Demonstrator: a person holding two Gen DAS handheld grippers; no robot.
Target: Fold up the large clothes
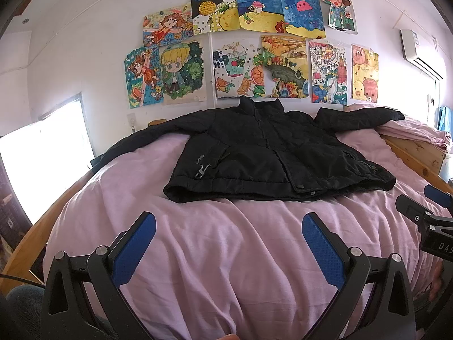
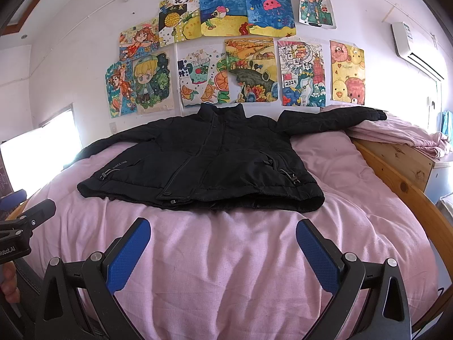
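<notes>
A black padded jacket (image 1: 269,153) lies flat, front up, on a bed with a pink cover (image 1: 226,255). Its collar points to the far wall and both sleeves spread out sideways. It also shows in the right wrist view (image 2: 203,161). My left gripper (image 1: 229,226) is open and empty, hovering over the pink cover short of the jacket's hem. My right gripper (image 2: 223,232) is open and empty, likewise short of the hem. The right gripper shows at the right edge of the left wrist view (image 1: 421,206); the left gripper shows at the left edge of the right wrist view (image 2: 25,212).
A wooden bed frame (image 2: 407,187) runs along the right side, with a folded pink sheet (image 2: 402,133) at its far end. Children's drawings (image 1: 249,51) cover the far wall. A bright window (image 1: 42,153) is at the left. An air conditioner (image 1: 419,51) hangs at upper right.
</notes>
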